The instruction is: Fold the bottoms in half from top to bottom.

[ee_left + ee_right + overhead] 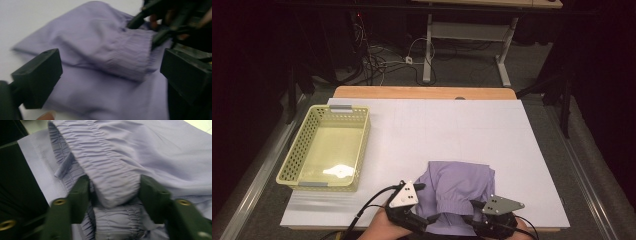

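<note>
A lilac garment (pixel 459 187) with a gathered elastic waistband (pixel 110 170) lies crumpled on the white table top (pixel 452 125) near the front edge. My right gripper (pixel 113 191) has a folded-over part of the waistband pinched between its jaws, with cloth filling the gap. In the high view the right gripper (pixel 471 212) sits at the garment's front right corner. My left gripper (pixel 112 67) stands wide open, low and close to the garment (pixel 87 45), with cloth ahead of its jaws but no contact. From above, the left gripper (pixel 430 219) is at the garment's front left.
A pale yellow perforated basket (pixel 292 165) stands at the table's left side. The table's front edge runs just under both hands. Beyond the far edge are desk legs and cables on the floor.
</note>
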`<state>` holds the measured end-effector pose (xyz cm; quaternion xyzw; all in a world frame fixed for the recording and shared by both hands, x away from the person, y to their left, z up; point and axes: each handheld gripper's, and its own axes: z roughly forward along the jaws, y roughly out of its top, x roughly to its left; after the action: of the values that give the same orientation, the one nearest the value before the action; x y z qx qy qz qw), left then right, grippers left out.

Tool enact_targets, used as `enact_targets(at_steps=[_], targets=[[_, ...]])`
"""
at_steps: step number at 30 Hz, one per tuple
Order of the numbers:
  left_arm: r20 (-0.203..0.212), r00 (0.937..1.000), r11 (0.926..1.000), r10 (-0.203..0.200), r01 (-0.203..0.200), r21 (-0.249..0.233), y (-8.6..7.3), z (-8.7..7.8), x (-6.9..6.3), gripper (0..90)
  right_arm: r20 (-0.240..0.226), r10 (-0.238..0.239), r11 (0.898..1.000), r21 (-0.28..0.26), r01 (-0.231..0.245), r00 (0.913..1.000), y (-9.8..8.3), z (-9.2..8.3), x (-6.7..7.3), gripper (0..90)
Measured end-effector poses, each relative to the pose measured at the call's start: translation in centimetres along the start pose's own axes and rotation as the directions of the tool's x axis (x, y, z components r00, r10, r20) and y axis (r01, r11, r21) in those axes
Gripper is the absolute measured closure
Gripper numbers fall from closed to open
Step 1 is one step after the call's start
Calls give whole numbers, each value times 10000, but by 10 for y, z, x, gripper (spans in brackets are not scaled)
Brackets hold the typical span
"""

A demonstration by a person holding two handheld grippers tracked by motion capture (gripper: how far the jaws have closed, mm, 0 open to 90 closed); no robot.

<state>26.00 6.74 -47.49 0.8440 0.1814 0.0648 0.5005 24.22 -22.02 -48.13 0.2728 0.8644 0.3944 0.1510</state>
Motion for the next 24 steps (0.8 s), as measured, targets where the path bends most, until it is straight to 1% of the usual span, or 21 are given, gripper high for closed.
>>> enact_targets(at_steps=[2,4,7,9,13,16,18,21,22,24], targets=[[183,9997,9996,160,-164,211,2,7,-6,60,21,30,10000,-60,-30,10000,-1,-1,0,541],[295,9994,9993,180,-190,323,2,11,-10,87,-1,8,9998,-181,-8,10000,-2,-3,1,553],[336,9985,9981,436,-450,424,2,14,-14,138,44,39,9991,-427,-37,10000,-2,-9,2,566],[360,9978,9972,555,-572,487,3,16,-16,142,112,-9,9982,-595,15,9999,-2,-15,3,568],[352,9978,9974,560,-575,434,6,18,-17,147,395,-98,9959,-898,134,9992,-3,-30,6,572],[403,9973,9973,612,-627,392,8,19,-19,168,545,-25,9931,-1168,89,9985,-5,-41,8,575],[381,9965,9962,749,-765,416,9,21,-21,221,631,-10,9926,-1210,86,9980,-7,-46,10,575],[407,9956,9937,849,-876,702,9,27,-23,298,678,60,9944,-1056,11,9977,-10,-46,9,575],[280,9950,9917,954,-974,838,8,29,-24,332,649,76,9952,-979,-12,9979,-12,-44,9,575],[156,9943,9882,1055,-1066,1102,8,31,-25,412,618,129,9971,-763,-82,9980,-16,-40,8,575]])
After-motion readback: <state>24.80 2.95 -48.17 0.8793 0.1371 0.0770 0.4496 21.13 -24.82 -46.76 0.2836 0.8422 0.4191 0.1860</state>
